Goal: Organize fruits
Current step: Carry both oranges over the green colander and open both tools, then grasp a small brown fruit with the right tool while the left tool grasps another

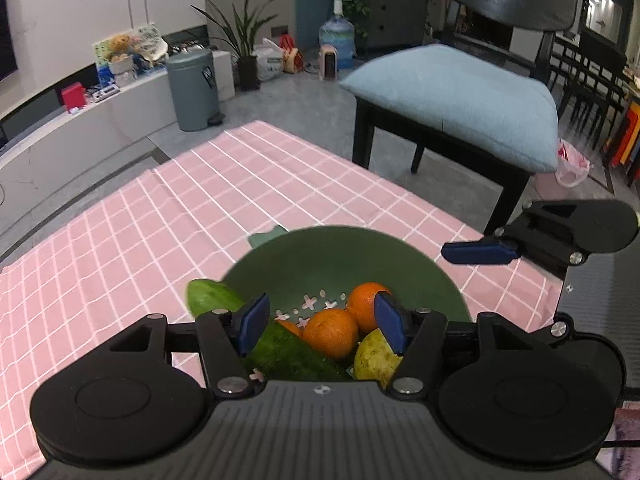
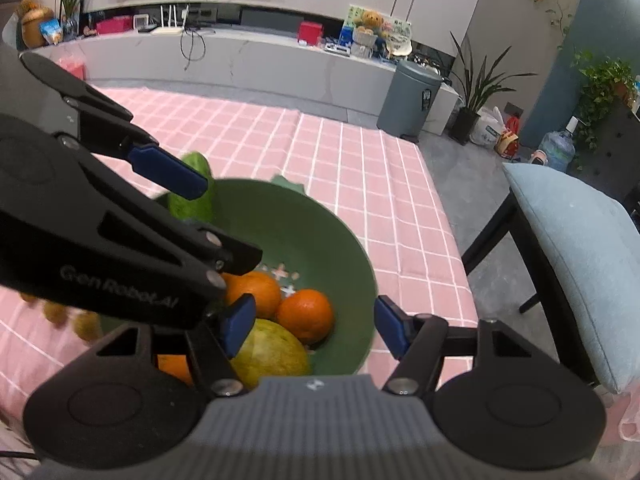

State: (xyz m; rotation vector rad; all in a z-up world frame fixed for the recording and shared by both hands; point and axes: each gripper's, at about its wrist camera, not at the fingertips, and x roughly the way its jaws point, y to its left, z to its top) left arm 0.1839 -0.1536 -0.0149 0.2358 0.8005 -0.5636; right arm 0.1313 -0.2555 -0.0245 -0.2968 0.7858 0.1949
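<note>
A green colander bowl (image 1: 340, 252) stands on the pink checked cloth. It holds oranges (image 1: 330, 332), a yellow-green pear-like fruit (image 1: 376, 358) and a long green cucumber (image 1: 292, 354) whose end sticks over the left rim. My left gripper (image 1: 320, 326) is open and empty just above the fruit. In the right wrist view the bowl (image 2: 320, 240) holds the oranges (image 2: 306, 314), the yellow-green fruit (image 2: 272, 352) and the cucumber (image 2: 194, 196). My right gripper (image 2: 316, 330) is open and empty over the bowl's right rim. The left gripper's arm crosses that view at the left.
A black chair with a blue cushion (image 1: 460, 96) stands beyond the table's right edge (image 2: 580, 252). A grey bin (image 1: 194, 88) and a long white counter (image 2: 240, 56) lie beyond the table. Small yellowish fruits (image 2: 86, 326) lie blurred on the cloth left of the bowl.
</note>
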